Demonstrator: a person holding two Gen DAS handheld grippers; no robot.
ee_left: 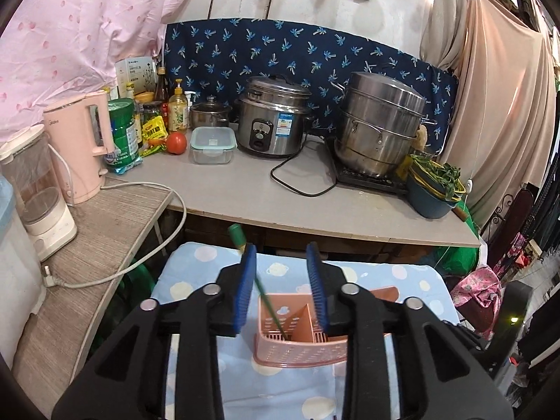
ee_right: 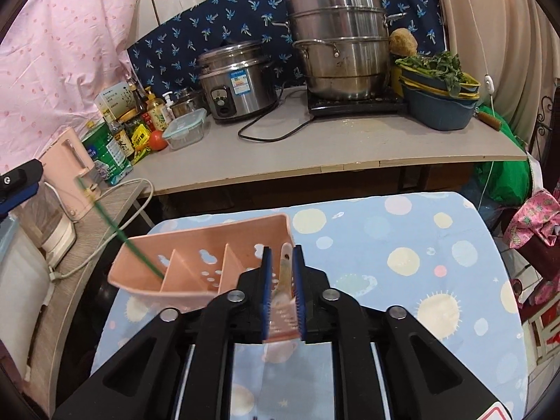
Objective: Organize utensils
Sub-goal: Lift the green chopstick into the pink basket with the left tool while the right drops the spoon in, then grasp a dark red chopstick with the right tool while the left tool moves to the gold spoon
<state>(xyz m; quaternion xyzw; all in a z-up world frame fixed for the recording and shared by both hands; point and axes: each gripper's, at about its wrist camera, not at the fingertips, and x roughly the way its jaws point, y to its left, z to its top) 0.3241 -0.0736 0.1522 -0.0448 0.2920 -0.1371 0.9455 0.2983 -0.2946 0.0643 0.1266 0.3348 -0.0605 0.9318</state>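
Right of the pink caddy [ee_right: 196, 262] the cloth-covered bench [ee_right: 402, 262] lies bare; a slanting green utensil [ee_right: 119, 234] bars the caddy's left compartment, the middle one stands free.

This is a cramped home kitchen corner, improvised rather than fitted. A plain grey board countertop [ee_left: 245, 189] carries a steel electric rice cooker [ee_left: 273, 117]. To the right of the cooker, a tall stacked steel steamer pot [ee_left: 378, 122] sits on a black hob; to its left stand a red tomato [ee_left: 176, 142], oil and sauce bottles [ee_left: 177, 105] and a pink electric kettle [ee_left: 82, 140]. Behind the cooker hangs dark blue printed cloth [ee_left: 280, 49], apparently covering the wall.
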